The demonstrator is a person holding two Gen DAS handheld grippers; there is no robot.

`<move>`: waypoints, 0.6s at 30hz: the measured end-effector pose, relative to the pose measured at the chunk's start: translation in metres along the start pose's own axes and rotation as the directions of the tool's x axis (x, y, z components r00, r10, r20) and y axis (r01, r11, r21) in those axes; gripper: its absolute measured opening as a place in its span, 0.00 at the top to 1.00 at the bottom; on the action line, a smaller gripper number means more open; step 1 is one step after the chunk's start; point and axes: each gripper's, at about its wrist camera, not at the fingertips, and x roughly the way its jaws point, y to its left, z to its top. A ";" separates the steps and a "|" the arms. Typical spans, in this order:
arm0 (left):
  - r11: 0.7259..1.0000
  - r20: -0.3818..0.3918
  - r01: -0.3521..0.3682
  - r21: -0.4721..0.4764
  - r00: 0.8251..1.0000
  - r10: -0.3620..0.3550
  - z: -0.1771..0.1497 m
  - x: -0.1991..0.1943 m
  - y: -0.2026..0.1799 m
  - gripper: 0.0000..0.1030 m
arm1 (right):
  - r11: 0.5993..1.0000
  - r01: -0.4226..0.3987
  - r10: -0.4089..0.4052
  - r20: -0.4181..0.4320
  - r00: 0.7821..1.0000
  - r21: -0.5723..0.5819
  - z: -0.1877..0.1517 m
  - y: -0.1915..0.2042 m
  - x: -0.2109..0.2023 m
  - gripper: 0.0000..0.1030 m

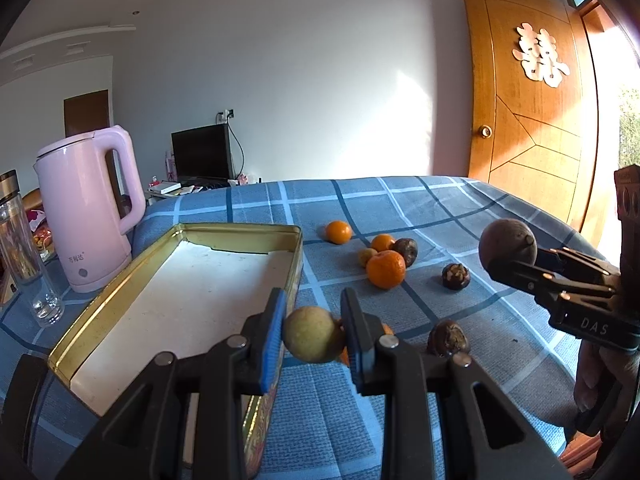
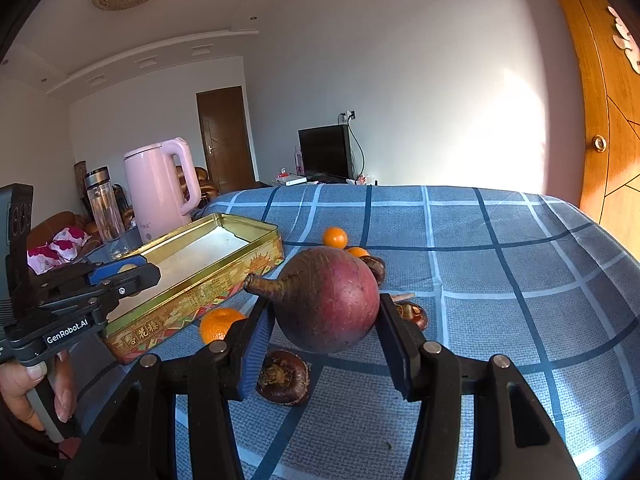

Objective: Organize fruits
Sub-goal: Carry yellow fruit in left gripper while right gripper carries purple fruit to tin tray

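My left gripper is shut on a small yellow-green fruit, held beside the right wall of the open gold tin. My right gripper is shut on a round purple fruit with a stem, held above the blue checked cloth. That fruit also shows at the right of the left wrist view. Loose on the cloth lie several oranges and dark brown fruits. An orange sits by the tin's front wall.
A pink kettle and a glass bottle stand left of the tin. A wooden door is at the far right. The table's far edge drops off behind the fruits.
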 end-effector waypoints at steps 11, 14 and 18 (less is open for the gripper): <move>0.999 -0.011 -0.036 -0.007 0.999 0.036 0.011 0.010 0.021 0.72 | 0.998 -0.029 0.029 -0.011 1.000 -0.064 0.020 0.028 0.018 0.49; 0.999 -0.028 -0.051 -0.012 0.998 0.050 0.013 0.015 0.029 0.72 | 0.996 -0.046 0.045 -0.015 0.999 -0.079 0.027 0.035 0.025 0.49; 0.998 -0.054 -0.061 -0.019 0.997 0.060 0.014 0.022 0.040 0.72 | 0.992 -0.065 0.063 -0.022 0.998 -0.107 0.039 0.049 0.035 0.49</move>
